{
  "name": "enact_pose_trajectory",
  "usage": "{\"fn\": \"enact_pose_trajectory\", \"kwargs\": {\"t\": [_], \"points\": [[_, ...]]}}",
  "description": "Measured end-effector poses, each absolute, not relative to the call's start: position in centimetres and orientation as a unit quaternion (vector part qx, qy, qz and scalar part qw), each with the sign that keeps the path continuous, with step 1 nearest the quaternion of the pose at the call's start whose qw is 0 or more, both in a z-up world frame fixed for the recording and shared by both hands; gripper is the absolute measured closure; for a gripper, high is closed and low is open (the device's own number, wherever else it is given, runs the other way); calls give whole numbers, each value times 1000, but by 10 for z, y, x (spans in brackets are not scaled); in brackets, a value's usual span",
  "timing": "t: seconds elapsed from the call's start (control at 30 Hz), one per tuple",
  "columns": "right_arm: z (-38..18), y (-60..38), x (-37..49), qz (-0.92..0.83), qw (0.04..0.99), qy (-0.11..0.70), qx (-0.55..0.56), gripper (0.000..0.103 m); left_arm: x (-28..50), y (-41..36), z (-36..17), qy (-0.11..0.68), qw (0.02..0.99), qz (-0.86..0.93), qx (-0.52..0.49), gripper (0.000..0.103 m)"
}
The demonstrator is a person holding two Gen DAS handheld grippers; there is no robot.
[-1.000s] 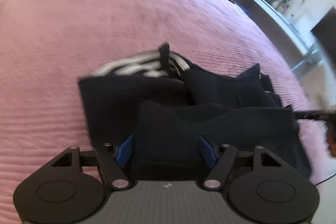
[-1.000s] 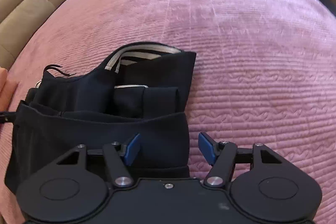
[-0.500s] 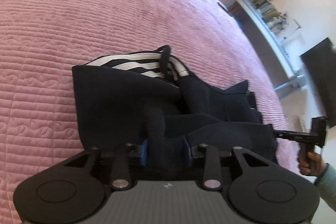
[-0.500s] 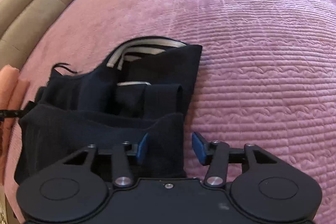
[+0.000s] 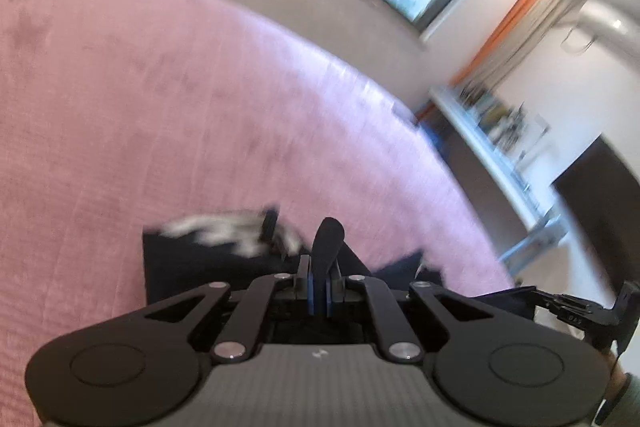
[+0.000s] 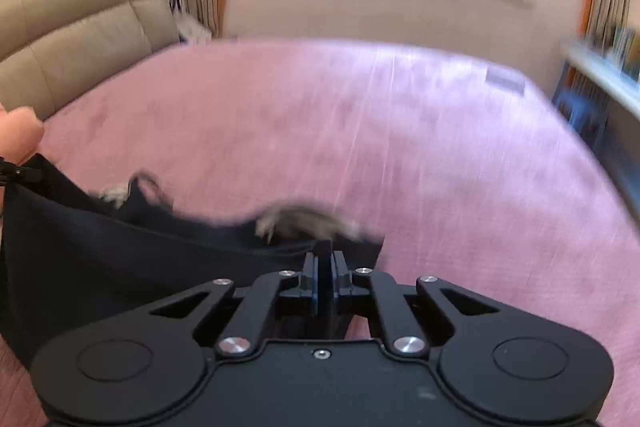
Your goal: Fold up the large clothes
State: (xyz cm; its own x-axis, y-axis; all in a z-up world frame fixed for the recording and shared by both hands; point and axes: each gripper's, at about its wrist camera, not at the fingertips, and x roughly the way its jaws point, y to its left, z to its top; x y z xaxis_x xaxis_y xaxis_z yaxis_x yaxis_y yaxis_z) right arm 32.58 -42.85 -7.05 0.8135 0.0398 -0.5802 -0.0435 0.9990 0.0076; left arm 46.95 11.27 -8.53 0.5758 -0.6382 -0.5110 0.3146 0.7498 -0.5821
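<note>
Step in hand: lifting near hem for a fold. Left gripper (image 5: 319, 291) and right gripper (image 6: 324, 283), jaws just closed, each clenched on the dark garment (image 6: 120, 259), which trails ahead onto the pink bed (image 6: 440, 167). Next: carry hem forward evenly, lay over striped end.

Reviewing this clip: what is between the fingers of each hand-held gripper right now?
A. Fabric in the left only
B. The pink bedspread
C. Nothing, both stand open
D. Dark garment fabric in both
D: the left hand-held gripper and right hand-held gripper each pinch a fold of the dark garment.
</note>
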Motion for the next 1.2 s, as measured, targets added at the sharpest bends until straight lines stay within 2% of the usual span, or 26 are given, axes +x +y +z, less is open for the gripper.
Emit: {"fn": "enact_pose_trajectory", "kwargs": {"t": [0.17, 0.27, 0.4, 0.43, 0.5, 0.53, 0.57, 0.63, 0.8, 0.93, 1.03, 1.07, 1.1, 1.13, 1.2], "points": [[-65, -431, 379, 10, 966, 259, -22, 96, 513, 121, -73, 320, 879, -266, -230, 97], [-109, -434, 435, -2, 950, 311, -23, 96, 555, 110, -105, 352, 879, -237, -215, 95], [-179, -439, 483, -55, 908, 416, -6, 95, 596, 93, -176, 464, 848, -163, -198, 78], [-187, -441, 486, -65, 900, 432, -4, 94, 597, 95, -183, 470, 847, -152, -198, 73], [-184, -442, 482, -71, 898, 433, 5, 93, 589, 111, -182, 450, 853, -128, -231, 54], [-176, -441, 477, -75, 902, 426, 0, 90, 583, 119, -176, 436, 861, -110, -236, 51], [-165, -438, 470, -80, 907, 414, -13, 90, 576, 124, -169, 424, 870, -96, -232, 49], [-144, -428, 460, -77, 915, 395, -36, 80, 564, 132, -149, 409, 880, -87, -224, 49], [-142, -371, 461, 26, 911, 409, -42, 80, 552, 102, -123, 396, 873, -191, -212, 49], [-180, -319, 489, 107, 900, 421, -46, 84, 561, 49, -148, 428, 842, -279, -175, 49], [-210, -304, 509, 93, 899, 421, -73, 90, 572, 27, -182, 433, 857, -242, -140, 58], [-215, -308, 514, 80, 901, 419, -80, 93, 575, 29, -192, 430, 865, -219, -139, 72], [-218, -317, 517, 63, 903, 419, -77, 96, 577, 35, -199, 423, 872, -198, -146, 91], [-219, -328, 518, 53, 904, 419, -66, 96, 581, 44, -206, 425, 874, -175, -159, 99], [-220, -344, 518, 48, 903, 422, -55, 103, 589, 68, -215, 428, 860, -171, -217, 100]]}}
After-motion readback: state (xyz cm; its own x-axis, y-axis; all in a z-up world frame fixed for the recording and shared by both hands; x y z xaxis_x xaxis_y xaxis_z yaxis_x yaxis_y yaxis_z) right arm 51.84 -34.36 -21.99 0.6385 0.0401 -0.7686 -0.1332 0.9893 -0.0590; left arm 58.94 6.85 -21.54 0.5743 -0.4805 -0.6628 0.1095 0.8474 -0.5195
